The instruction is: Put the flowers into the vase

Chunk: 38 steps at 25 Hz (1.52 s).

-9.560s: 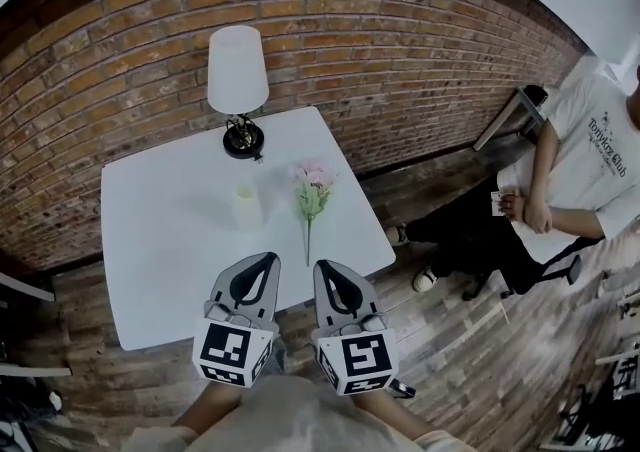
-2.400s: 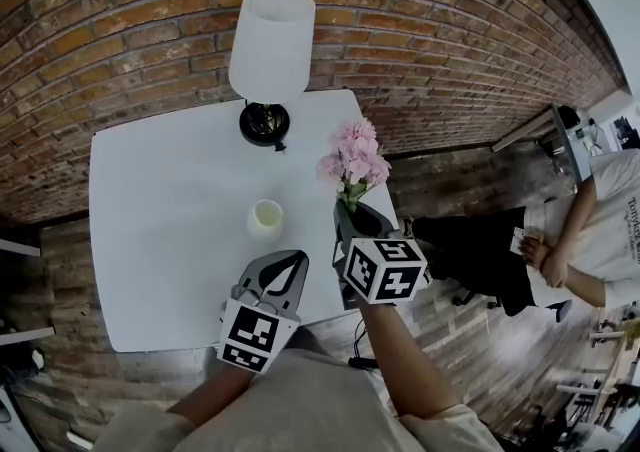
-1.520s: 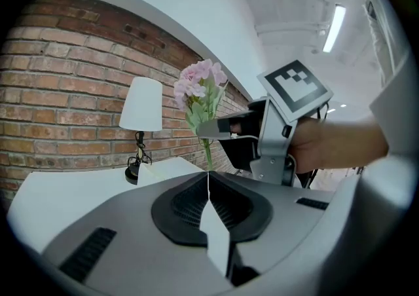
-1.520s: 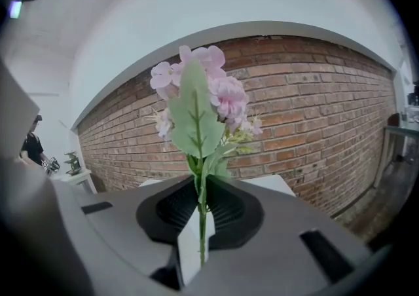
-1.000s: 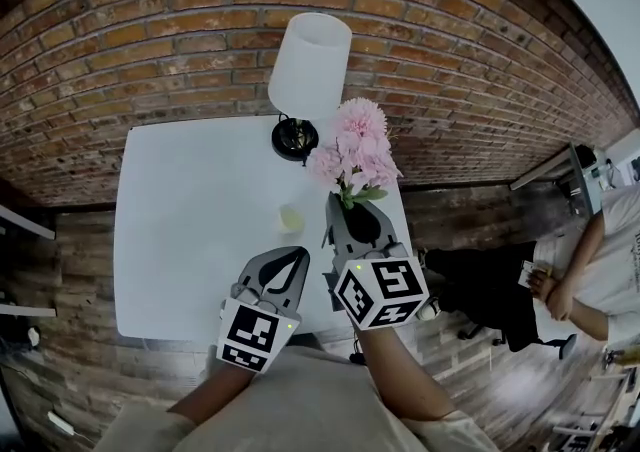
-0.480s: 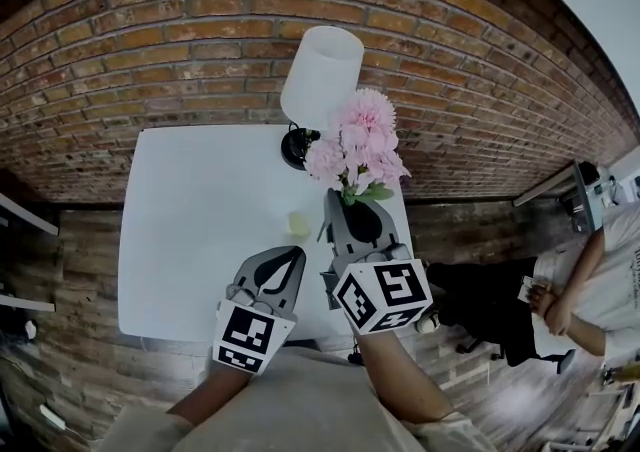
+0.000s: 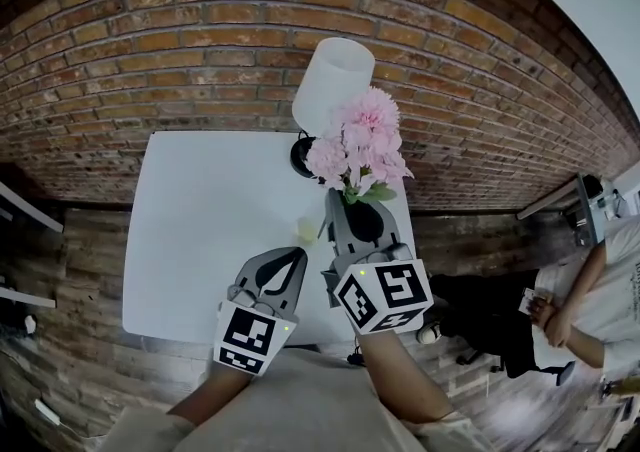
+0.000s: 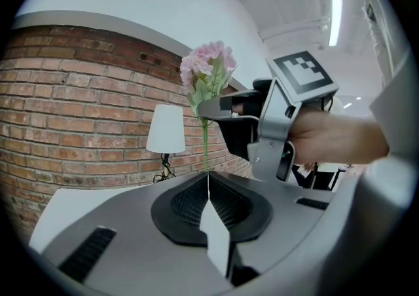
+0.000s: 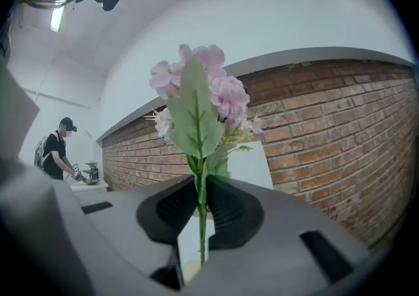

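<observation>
My right gripper (image 7: 349,202) sits just right of centre in the head view, its jaws nearly closed and pinching the thin green stem of the flowers (image 7: 360,145). In the right gripper view the stem runs straight up through the narrow gap between the two dark pads, with a broad leaf and the pink blooms standing upright above the tips. The bunch is off the table (image 7: 200,230), and in the head view its blooms cover the base and the lower edge of the shade of the lamp (image 7: 333,85) at the table's far edge. The vase (image 7: 306,230), a small pale cylinder, stands on the table just left of my right gripper's jaws and above the tips of the left gripper (image 7: 297,255); the flowers are not in it. My left gripper is lower in the frame, left of the right one, jaws pressed together with nothing between them. In its own view the tips meet in a thin line, and beyond them I see the right gripper from the side, carrying the flowers in the upper middle of the frame. A brick wall (image 7: 150,50) fills the top of the head view, and a seated person (image 7: 600,290) is at the right edge.
</observation>
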Each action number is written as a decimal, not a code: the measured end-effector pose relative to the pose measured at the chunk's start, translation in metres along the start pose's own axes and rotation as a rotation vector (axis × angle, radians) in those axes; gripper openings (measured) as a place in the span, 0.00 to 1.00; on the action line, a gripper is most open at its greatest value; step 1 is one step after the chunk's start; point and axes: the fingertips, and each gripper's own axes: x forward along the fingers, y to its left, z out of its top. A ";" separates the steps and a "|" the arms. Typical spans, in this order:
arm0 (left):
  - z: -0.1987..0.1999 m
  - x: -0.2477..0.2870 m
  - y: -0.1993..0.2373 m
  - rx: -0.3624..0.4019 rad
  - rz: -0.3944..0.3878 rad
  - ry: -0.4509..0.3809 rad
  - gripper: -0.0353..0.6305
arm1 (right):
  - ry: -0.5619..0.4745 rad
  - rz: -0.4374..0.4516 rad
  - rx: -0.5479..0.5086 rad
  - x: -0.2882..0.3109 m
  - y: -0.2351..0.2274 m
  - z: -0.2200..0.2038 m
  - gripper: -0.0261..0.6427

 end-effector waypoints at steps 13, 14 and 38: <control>-0.003 -0.004 0.019 -0.005 0.032 0.014 0.07 | -0.001 0.027 0.013 0.020 0.006 -0.015 0.10; -0.004 -0.004 0.020 -0.006 0.034 0.016 0.07 | 0.002 0.030 0.014 0.021 0.007 -0.018 0.10; -0.013 -0.003 0.030 -0.016 0.035 0.044 0.07 | 0.035 0.029 -0.003 0.015 0.011 -0.080 0.10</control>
